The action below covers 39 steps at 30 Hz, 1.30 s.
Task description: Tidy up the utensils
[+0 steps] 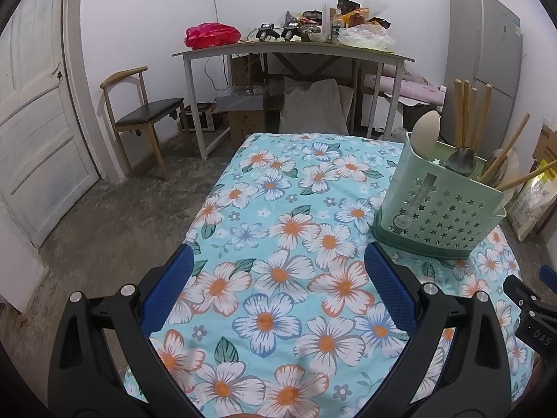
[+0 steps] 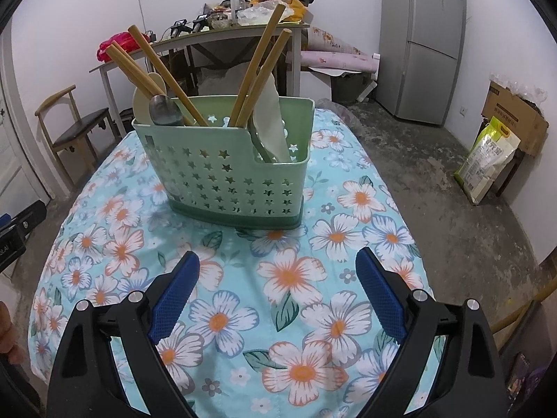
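Blue textured pads line both sets of fingers; left gripper (image 1: 278, 282) is spread wide w/ nothing between the pads, only floral cloth below. Right gripper (image 2: 278, 285) is likewise spread wide and holds nothing, its fingers (image 2: 175, 296) hovering above the cloth.

Just ahead of the right gripper stands the green utensil holder (image 2: 229, 174), upright on the table (image 2: 104, 244), star-shaped holes through its front wall, darker green base. In the left wrist view the same holder (image 1: 438, 209) sits ahead and to the right of the left gripper, near the table's right edge.

Inside the holder, taller section: wooden chopsticks (image 2: 163, 80) lean left, w/ a dark metal spoon (image 2: 165, 109) and a pale spoon (image 2: 148, 99) bowl-up beside them. More wooden sticks (image 2: 261, 62) lean right. Lower section holds a white flat utensil (image 2: 273, 122), prob. a rice paddle, though its shape is partly hidden.

Beyond the table: bare concrete floor, a cluttered desk (image 1: 289, 52) against the wall, a wooden chair (image 1: 139, 118) by a white door (image 1: 34, 104), grey fridge (image 2: 421, 41), cardboard box (image 2: 515, 118) and a rice bag (image 2: 487, 160) at right.
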Motion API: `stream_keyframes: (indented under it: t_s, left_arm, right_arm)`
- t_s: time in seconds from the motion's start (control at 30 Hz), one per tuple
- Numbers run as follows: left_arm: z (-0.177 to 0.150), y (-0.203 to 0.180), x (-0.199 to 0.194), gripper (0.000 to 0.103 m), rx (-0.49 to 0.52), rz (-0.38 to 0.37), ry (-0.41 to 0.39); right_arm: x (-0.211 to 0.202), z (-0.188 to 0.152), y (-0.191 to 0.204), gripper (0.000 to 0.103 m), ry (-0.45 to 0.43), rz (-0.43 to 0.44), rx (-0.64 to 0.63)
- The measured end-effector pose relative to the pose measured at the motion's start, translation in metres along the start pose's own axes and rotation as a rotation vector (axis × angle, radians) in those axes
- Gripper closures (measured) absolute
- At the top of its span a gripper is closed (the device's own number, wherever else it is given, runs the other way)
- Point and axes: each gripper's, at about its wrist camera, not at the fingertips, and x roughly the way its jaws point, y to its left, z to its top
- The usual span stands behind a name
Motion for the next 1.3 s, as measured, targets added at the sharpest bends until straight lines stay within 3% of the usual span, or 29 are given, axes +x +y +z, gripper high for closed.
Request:
stream_keyframes:
  t_s: [1.3]
  left_arm:
    - [0.0010, 0.0010, 0.0015, 0.008, 0.001, 0.001, 0.006]
  right_arm:
    - [-0.0044, 0.0023, 0.0007, 0.014, -0.009, -0.007, -0.003]
